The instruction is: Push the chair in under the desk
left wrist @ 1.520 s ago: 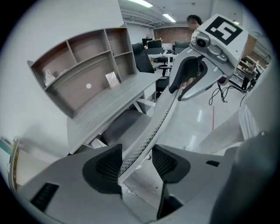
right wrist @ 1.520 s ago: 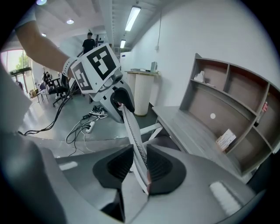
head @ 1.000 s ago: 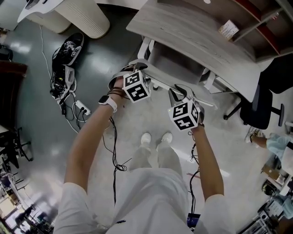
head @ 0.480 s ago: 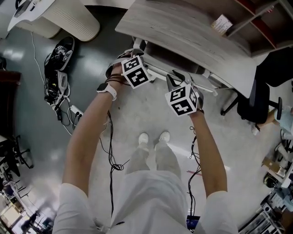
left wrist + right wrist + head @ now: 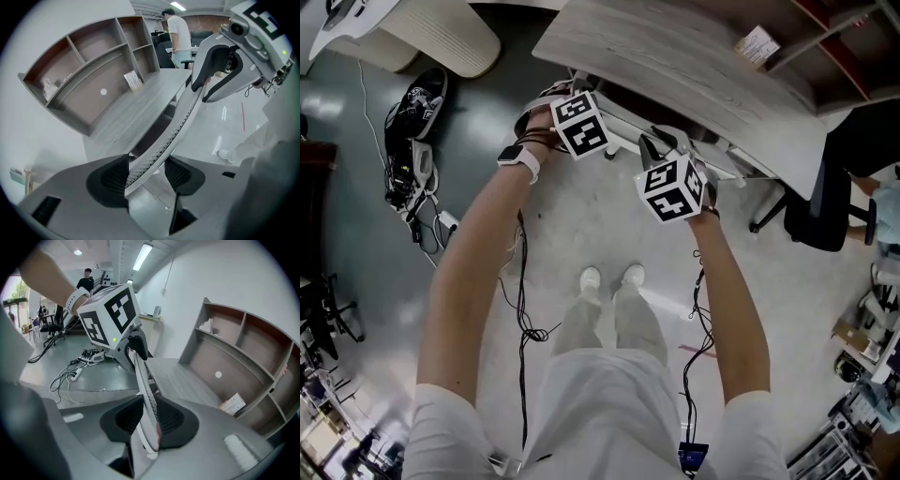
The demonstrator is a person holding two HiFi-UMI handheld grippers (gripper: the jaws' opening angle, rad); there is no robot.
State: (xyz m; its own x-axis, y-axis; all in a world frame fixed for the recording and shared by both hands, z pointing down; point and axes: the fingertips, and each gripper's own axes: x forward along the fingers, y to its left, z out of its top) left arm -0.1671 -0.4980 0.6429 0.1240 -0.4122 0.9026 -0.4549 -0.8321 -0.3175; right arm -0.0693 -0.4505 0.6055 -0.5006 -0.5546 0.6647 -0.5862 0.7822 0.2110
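Observation:
The chair's white perforated back (image 5: pixel 173 131) runs edge-on between both grippers, with its seat hidden under the grey wooden desk (image 5: pixel 694 66). In the head view only a strip of the chair back (image 5: pixel 623 131) shows below the desk edge. My left gripper (image 5: pixel 146 176) is at the left end of the back's top edge. Its jaws are opening: the edge leans on one pad and stands clear of the other. My right gripper (image 5: pixel 151 418) is closing on the other end of the chair back (image 5: pixel 143 380), with its pads pressed on both sides.
A shelf unit (image 5: pixel 825 37) with a small box (image 5: pixel 756 45) stands on the desk. A power strip and cables (image 5: pixel 412 178) lie on the floor at left. A black office chair (image 5: pixel 825 197) stands at right. The person's feet (image 5: pixel 609 278) are behind the chair.
Both grippers and the chair back have moved forward to the desk edge. The chair's seat has gone out of sight under the desktop.

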